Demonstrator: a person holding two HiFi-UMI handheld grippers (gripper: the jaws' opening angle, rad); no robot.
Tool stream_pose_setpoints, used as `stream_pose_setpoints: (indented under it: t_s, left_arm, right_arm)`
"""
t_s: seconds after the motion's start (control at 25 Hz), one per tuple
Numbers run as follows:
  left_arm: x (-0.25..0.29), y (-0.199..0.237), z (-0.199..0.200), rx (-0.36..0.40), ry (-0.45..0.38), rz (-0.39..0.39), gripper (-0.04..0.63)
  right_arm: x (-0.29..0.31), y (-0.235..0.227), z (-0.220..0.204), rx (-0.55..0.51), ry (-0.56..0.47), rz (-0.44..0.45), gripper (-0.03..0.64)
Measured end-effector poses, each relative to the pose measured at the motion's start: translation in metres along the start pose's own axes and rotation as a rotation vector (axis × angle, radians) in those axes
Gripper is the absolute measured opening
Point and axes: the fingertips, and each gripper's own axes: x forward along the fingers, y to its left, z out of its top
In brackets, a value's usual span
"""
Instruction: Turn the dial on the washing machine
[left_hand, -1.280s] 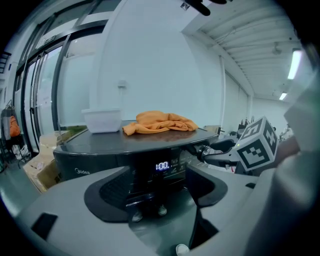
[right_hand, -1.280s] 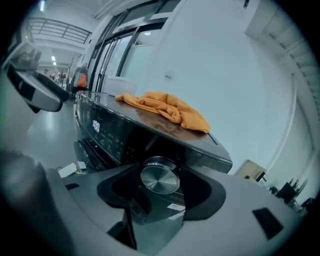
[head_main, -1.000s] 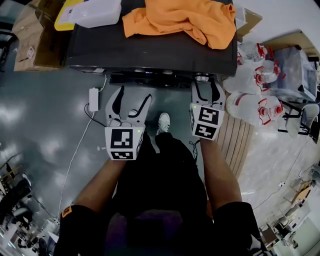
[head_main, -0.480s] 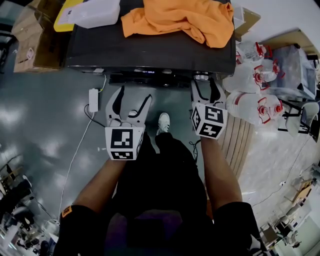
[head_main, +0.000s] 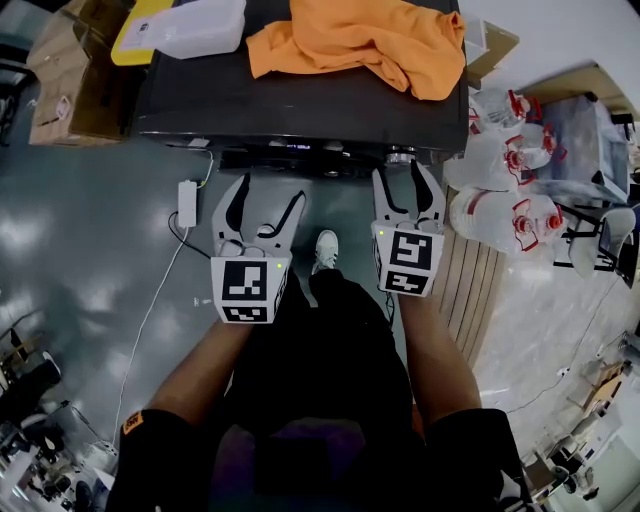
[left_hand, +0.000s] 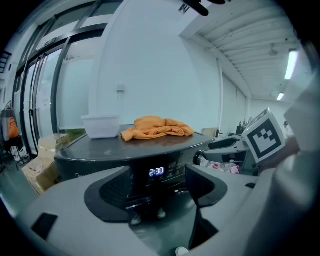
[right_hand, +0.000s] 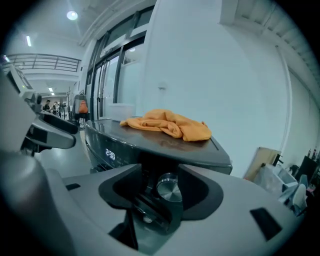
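Note:
The dark washing machine (head_main: 300, 105) stands in front of me with an orange cloth (head_main: 370, 40) on its lid. Its silver dial (head_main: 400, 156) sits at the right end of the front panel. My right gripper (head_main: 402, 176) points at the dial (right_hand: 169, 188), which shows in the gap just beyond its tips, untouched. Its jaws are closing a little with nothing between the pads. My left gripper (head_main: 268, 196) hangs open and empty, facing the lit display (left_hand: 156, 172).
A white plastic tub (head_main: 195, 25) rests on the lid's left corner. Cardboard boxes (head_main: 70, 85) stand left of the machine. A power strip (head_main: 187, 200) and cable lie on the floor. Clear bags with red-capped bottles (head_main: 510, 190) crowd the right, by a slatted board (head_main: 470, 280).
The right gripper twisted at the dial, then straightened and drew back a little from the panel. The left gripper has stayed where it was.

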Motion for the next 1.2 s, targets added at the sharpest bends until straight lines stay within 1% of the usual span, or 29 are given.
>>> stream_pose_setpoints:
  t_s: [0.08,0.24,0.4,0.52,0.64,0.76,1.04,1.12,1.2]
  left_arm:
    - [-0.005,-0.004,0.011,0.002,-0.020,-0.005,0.331]
    - [-0.022,-0.011,0.038,0.009,-0.074,-0.014,0.331]
    - [-0.044,-0.017,0.064,0.012,-0.120,-0.016,0.331]
    - [-0.063,-0.019,0.076,0.003,-0.132,-0.010,0.331]
    - [-0.081,-0.024,0.083,-0.010,-0.128,-0.010,0.331]
    - [-0.097,-0.027,0.091,-0.013,-0.143,-0.004,0.331]
    - [-0.118,-0.028,0.109,-0.014,-0.168,0.003,0.330]
    - [-0.122,-0.028,0.116,-0.011,-0.175,0.003,0.330]
    - [-0.126,-0.030,0.123,-0.004,-0.184,0.003,0.328]
  right_arm:
    - [-0.014,0.010,0.019,-0.008,-0.041,0.027,0.216]
    - [-0.045,0.025,0.052,-0.013,-0.117,0.071,0.189]
    - [-0.074,0.032,0.076,-0.007,-0.173,0.097,0.190]
    - [-0.093,0.043,0.092,-0.009,-0.208,0.141,0.210]
    - [-0.111,0.055,0.102,-0.028,-0.208,0.193,0.218]
    - [-0.127,0.061,0.111,-0.043,-0.219,0.221,0.214]
    - [-0.159,0.064,0.141,-0.052,-0.283,0.247,0.137]
    - [-0.166,0.064,0.150,-0.056,-0.301,0.252,0.107]
    - [-0.173,0.063,0.157,-0.053,-0.317,0.252,0.058]
